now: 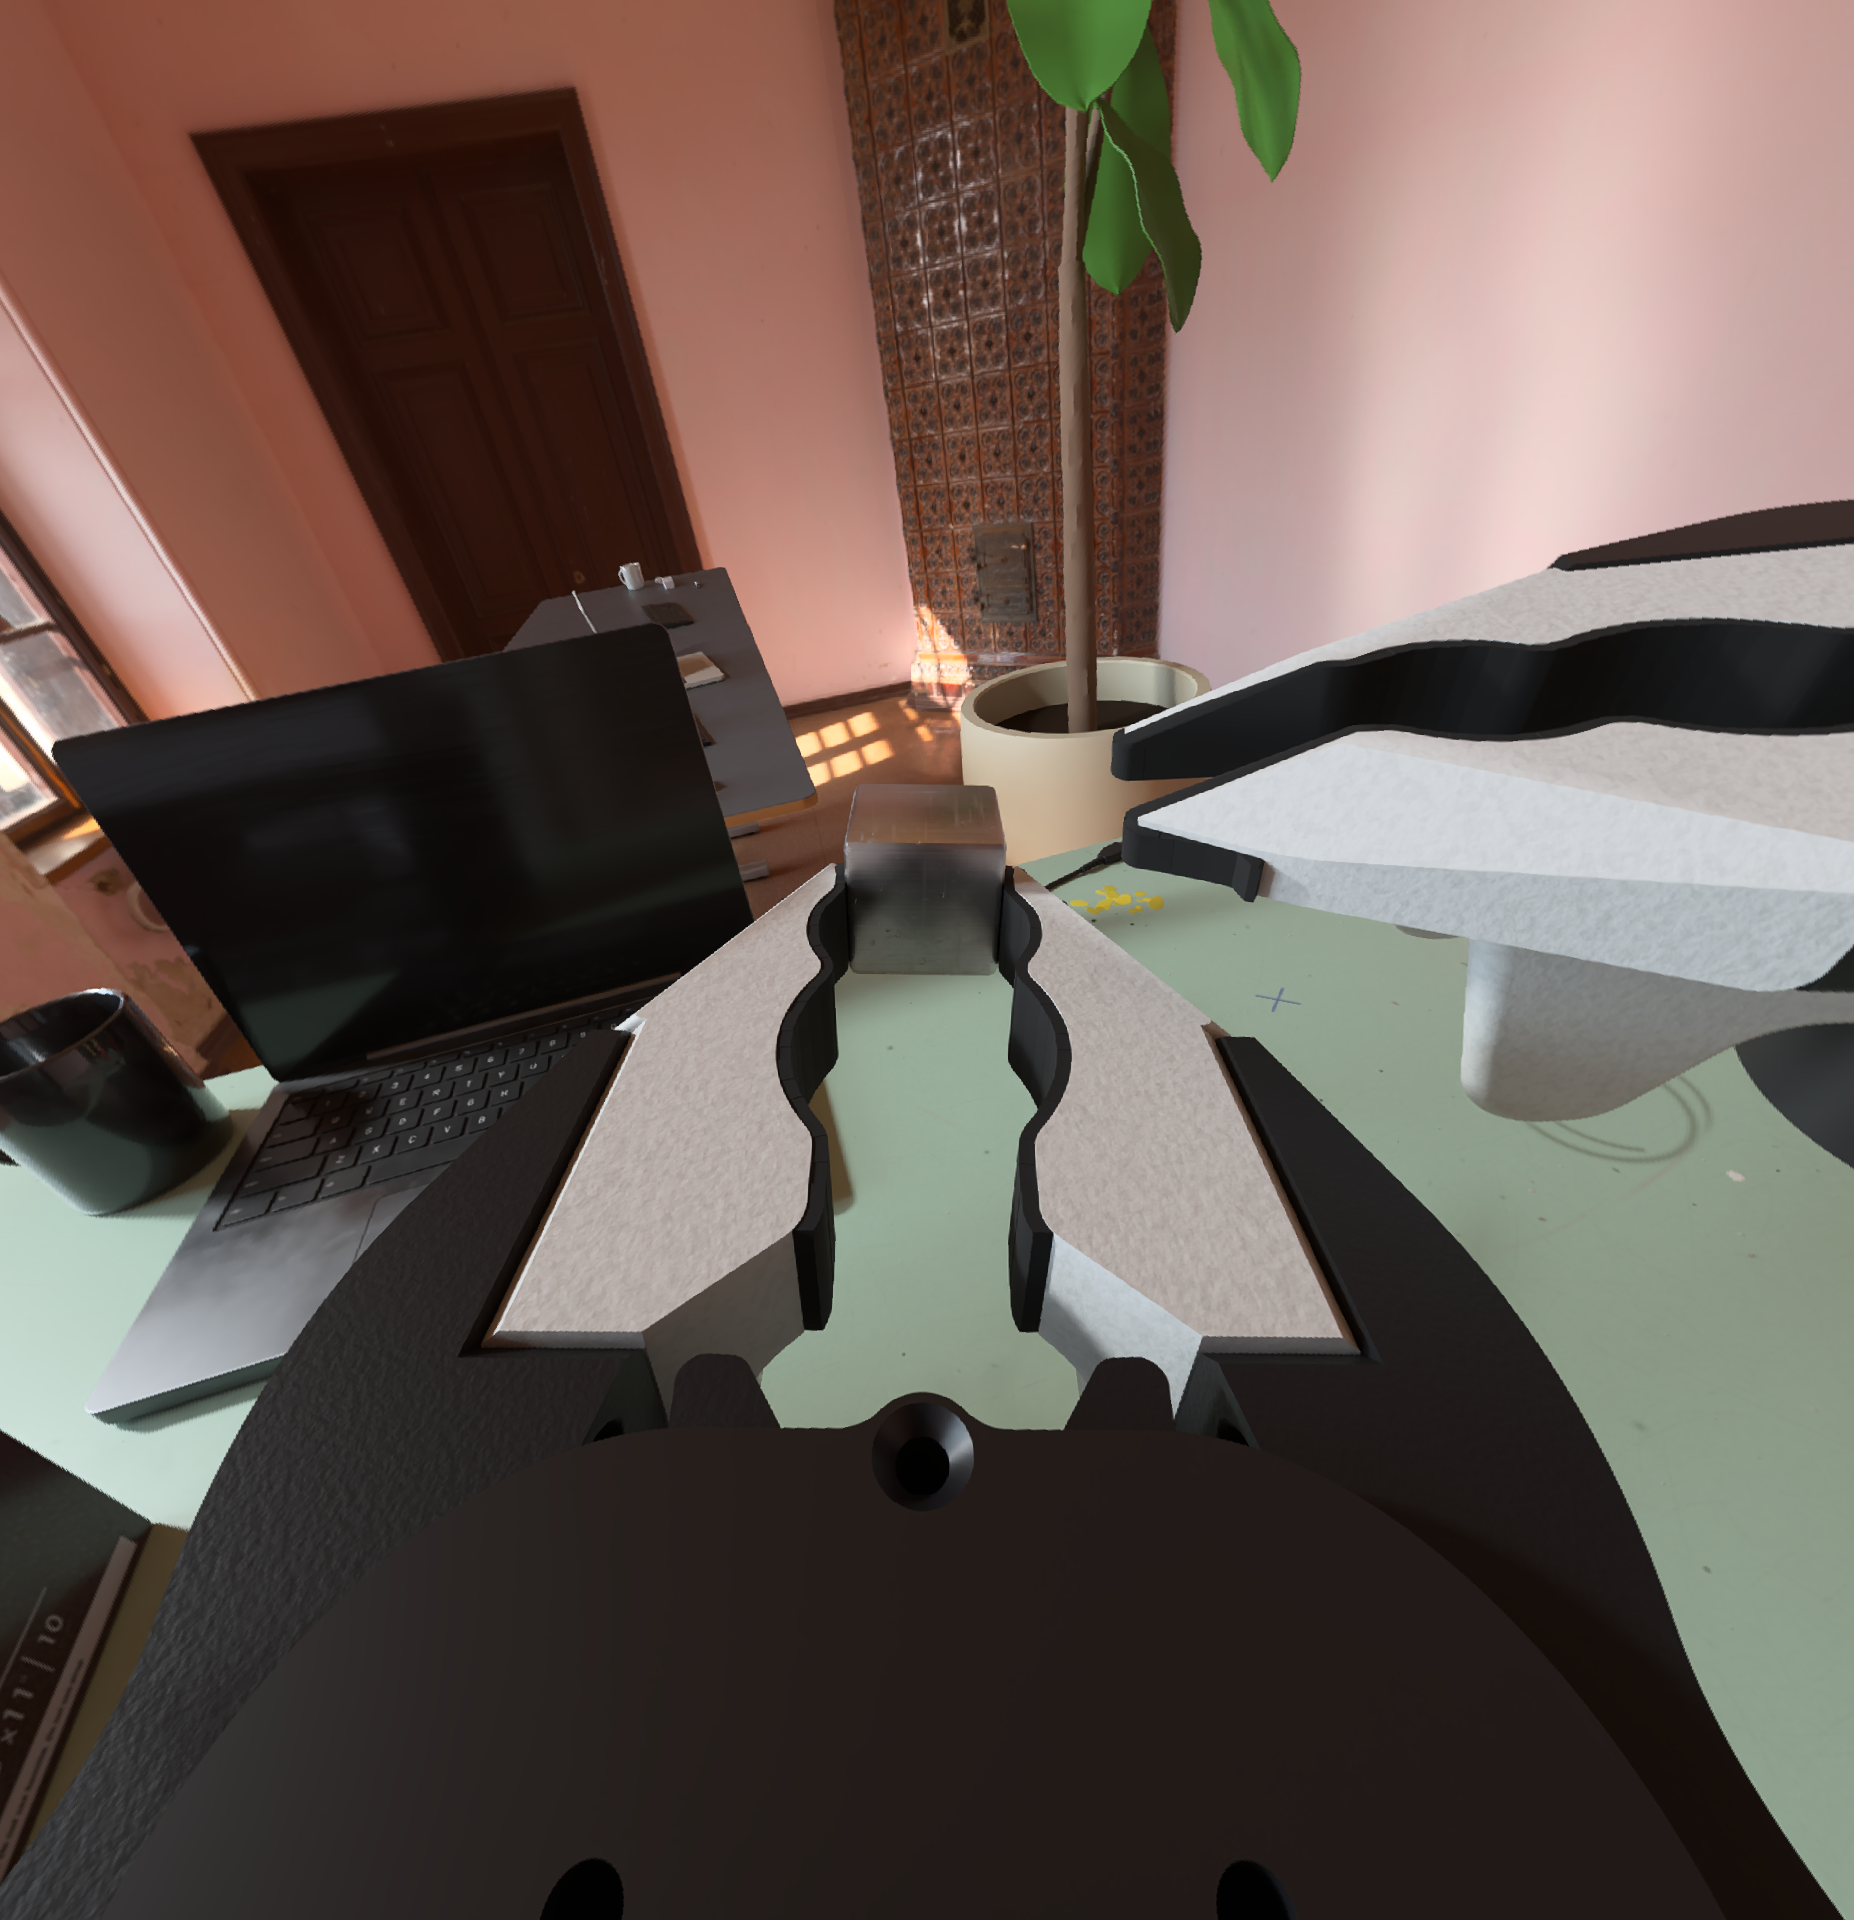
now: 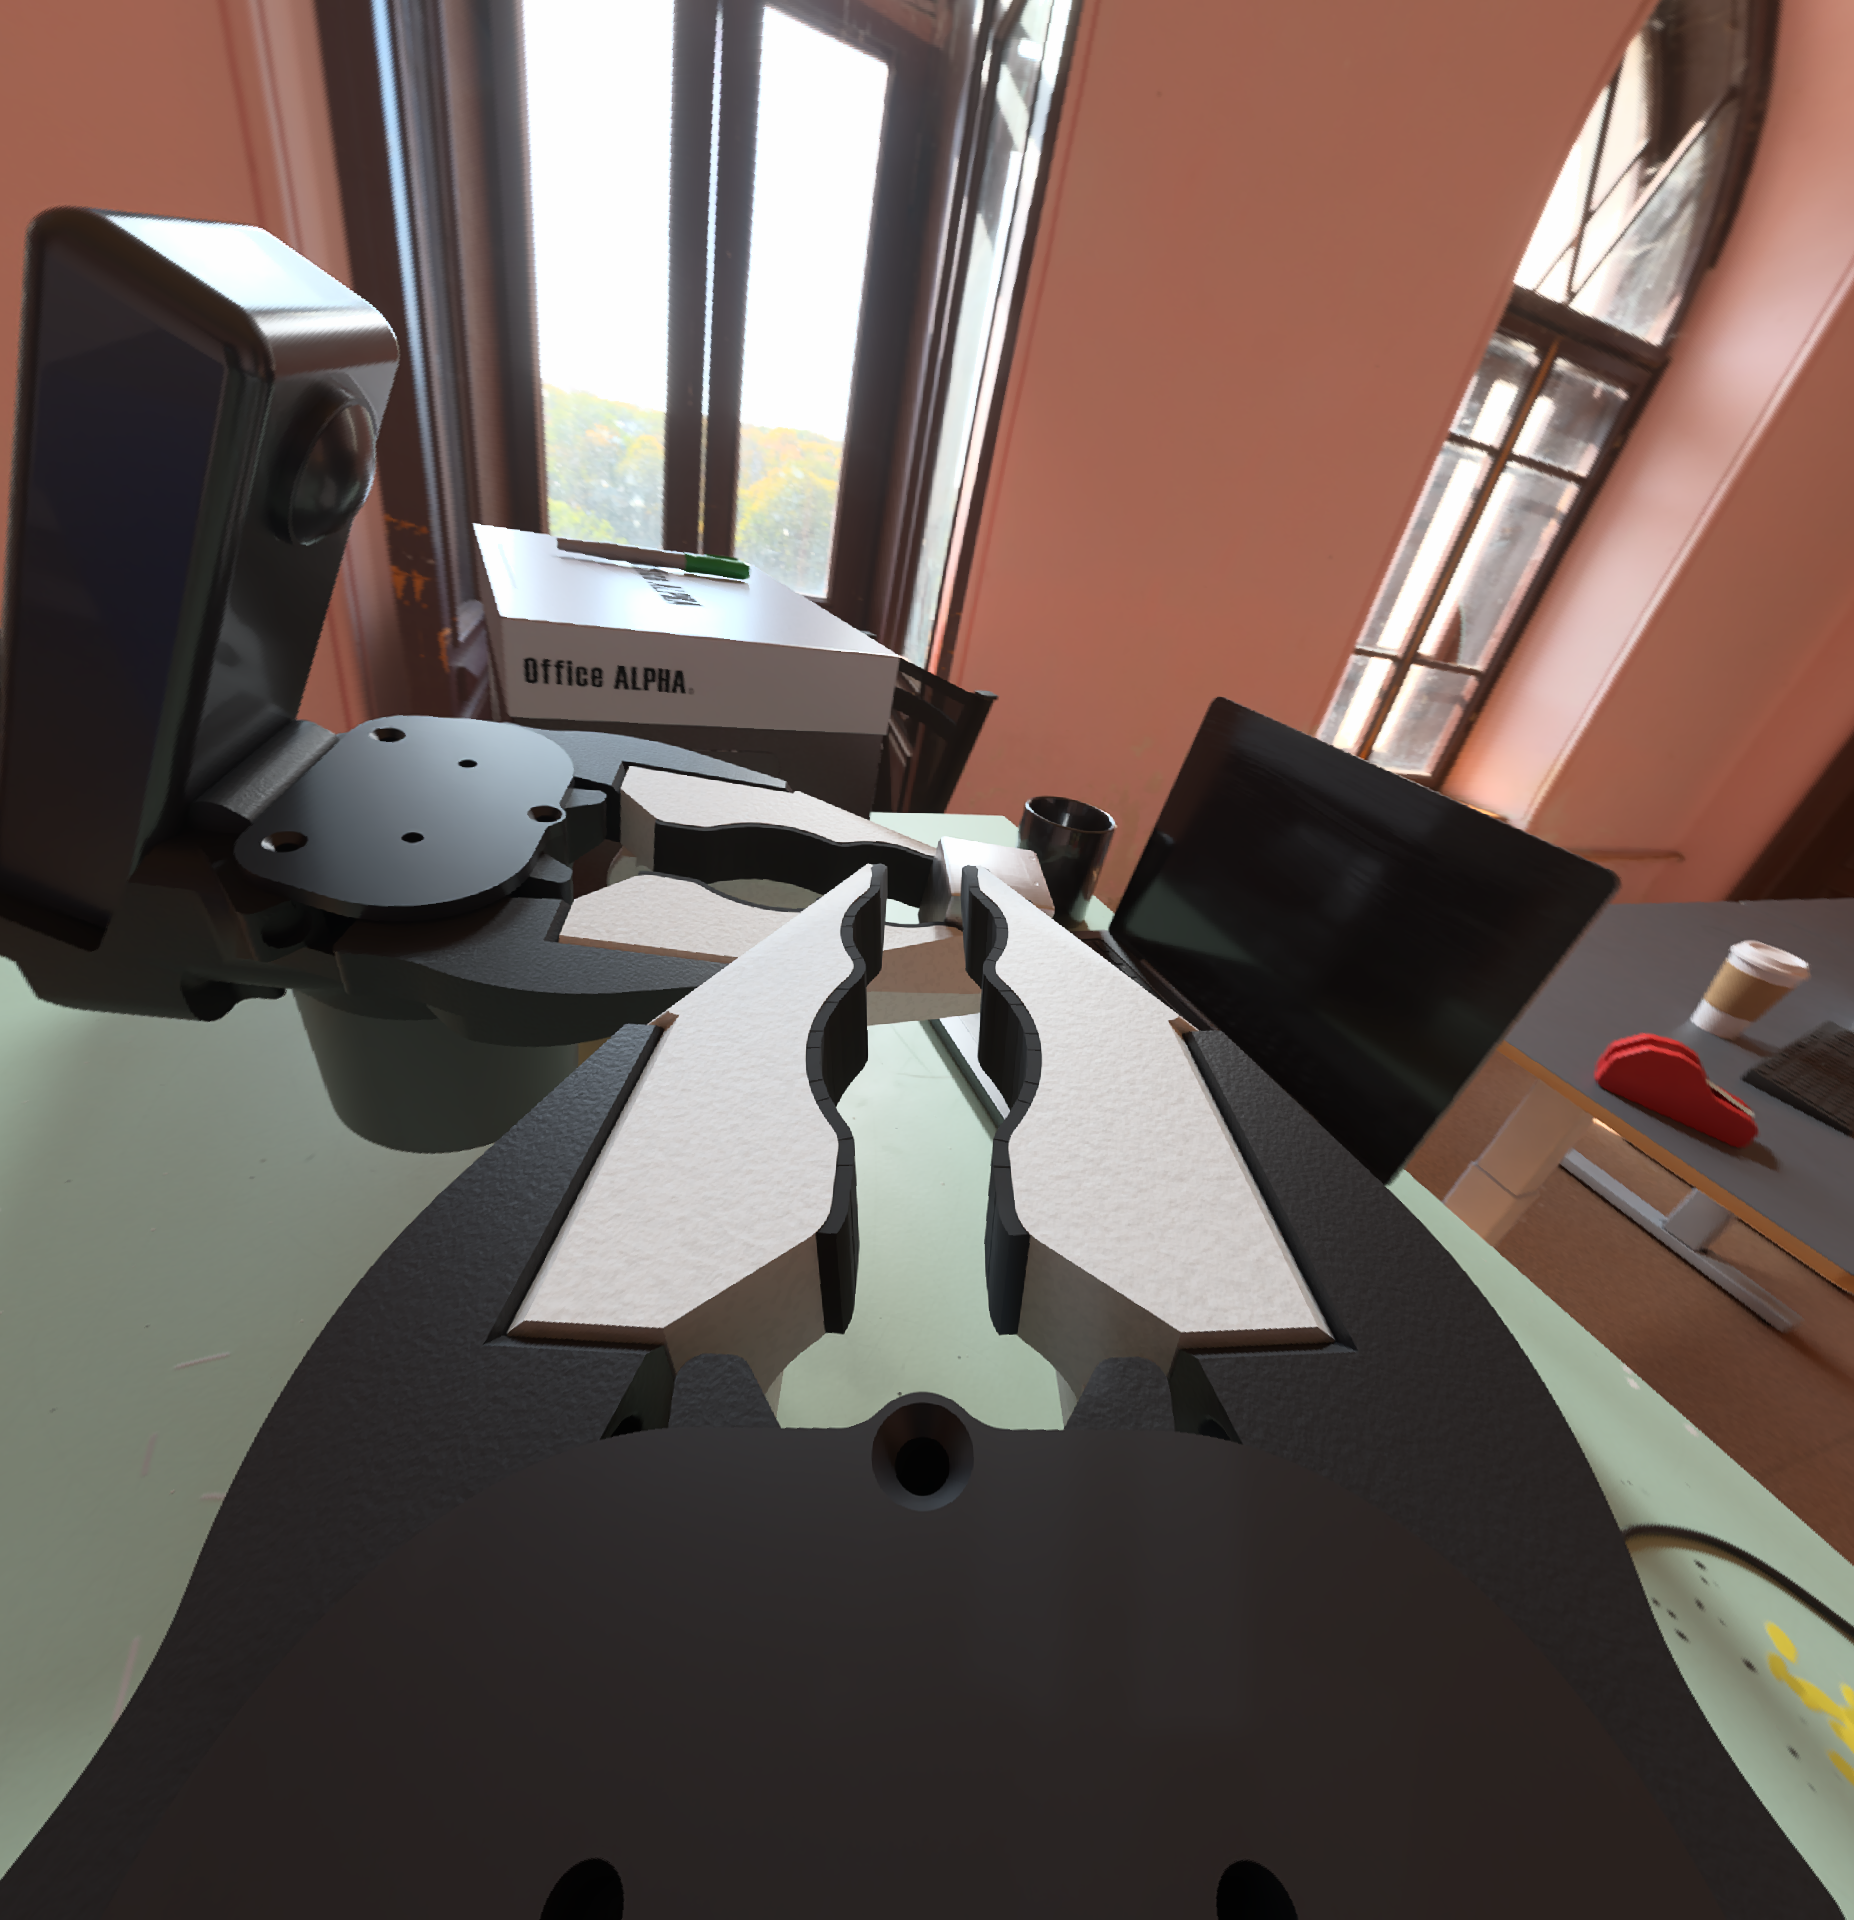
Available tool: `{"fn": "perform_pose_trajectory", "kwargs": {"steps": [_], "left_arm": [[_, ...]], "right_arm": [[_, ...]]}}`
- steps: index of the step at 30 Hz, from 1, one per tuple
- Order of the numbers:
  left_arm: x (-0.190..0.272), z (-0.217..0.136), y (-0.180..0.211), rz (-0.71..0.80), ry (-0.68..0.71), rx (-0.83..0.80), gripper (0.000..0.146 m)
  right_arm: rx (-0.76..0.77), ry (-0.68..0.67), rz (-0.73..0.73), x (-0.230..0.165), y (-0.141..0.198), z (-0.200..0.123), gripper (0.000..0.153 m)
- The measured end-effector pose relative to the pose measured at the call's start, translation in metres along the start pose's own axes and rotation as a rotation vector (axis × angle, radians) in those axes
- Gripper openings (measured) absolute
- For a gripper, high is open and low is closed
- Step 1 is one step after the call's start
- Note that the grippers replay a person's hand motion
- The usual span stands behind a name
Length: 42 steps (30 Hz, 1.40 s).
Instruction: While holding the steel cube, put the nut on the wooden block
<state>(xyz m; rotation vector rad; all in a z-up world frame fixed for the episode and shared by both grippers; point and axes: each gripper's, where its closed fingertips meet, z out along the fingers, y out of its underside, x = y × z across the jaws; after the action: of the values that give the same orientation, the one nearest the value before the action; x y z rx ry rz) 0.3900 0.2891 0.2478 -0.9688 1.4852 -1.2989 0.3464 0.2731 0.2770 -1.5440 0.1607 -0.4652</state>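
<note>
The left gripper's (image 1: 923,914) fingers (image 1: 715,1101) pinched the steel cube (image 1: 923,883) by their tips, clear above the green desk (image 1: 1422,1351), while the right gripper's (image 2: 923,894) fingers (image 2: 1110,1132) stood narrowly parted around nothing I could make out. Farther on, toward the desk's far edge, stood a laptop (image 1: 403,852) and black mug (image 1: 81,1101); neither nut nor wooden block showed anywhere. To do this step well, I judged the left should keep its squeeze level and unmoving, and the right draw back to find the nut before reaching, well clear of the cube
</note>
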Motion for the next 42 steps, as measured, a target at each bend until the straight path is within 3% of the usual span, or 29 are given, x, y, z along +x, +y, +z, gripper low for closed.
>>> {"fn": "perform_pose_trajectory", "kwargs": {"steps": [3, 7, 10, 13, 17, 21, 25, 30, 36, 39, 42], "left_arm": [[-0.001, -0.001, -0.002, -0.022, 0.022, 0.006, 0.028], [-0.034, -0.017, -0.008, -0.288, 0.095, 0.073, 0.028], [-0.057, -0.034, -0.015, -0.168, 0.003, 0.078, 0.028], [-0.055, -0.045, -0.026, -0.144, 0.033, 0.1, 0.028], [-0.046, -0.054, -0.039, -0.201, 0.127, 0.137, 0.028], [-0.044, -0.057, -0.043, -0.176, 0.134, 0.133, 0.028], [-0.043, -0.056, -0.041, -0.126, 0.111, 0.1, 0.028], [-0.039, -0.054, -0.04, -0.111, 0.126, 0.091, 0.028], [-0.034, -0.052, -0.04, -0.108, 0.15, 0.081, 0.028], [-0.032, -0.05, -0.038, -0.109, 0.164, 0.071, 0.028], [-0.03, -0.048, -0.037, -0.102, 0.168, 0.064, 0.028]], "right_arm": [[0.007, -0.045, -0.002, -0.001, -0.002, -0.001, 0.015], [0.047, -0.031, -0.055, 0.008, -0.017, -0.019, 0.028], [-0.026, -0.077, -0.072, 0.012, -0.019, -0.029, 0.034], [-0.158, -0.202, -0.041, 0.015, 0.0, -0.034, 0.034], [-0.427, -0.51, 0.017, 0.003, 0.056, -0.051, 0.034], [-0.514, -0.808, -0.046, -0.042, 0.099, -0.065, 0.034], [-0.589, -0.973, -0.094, -0.094, 0.135, -0.067, 0.034], [-0.742, -0.934, -0.357, -0.103, 0.2, -0.07, 0.037], [-0.741, -0.912, -0.297, -0.084, 0.216, -0.079, 0.063], [-0.859, -0.898, -0.264, -0.07, 0.224, -0.089, 0.081], [-0.963, -0.933, -0.254, -0.066, 0.236, -0.103, 0.075]]}}
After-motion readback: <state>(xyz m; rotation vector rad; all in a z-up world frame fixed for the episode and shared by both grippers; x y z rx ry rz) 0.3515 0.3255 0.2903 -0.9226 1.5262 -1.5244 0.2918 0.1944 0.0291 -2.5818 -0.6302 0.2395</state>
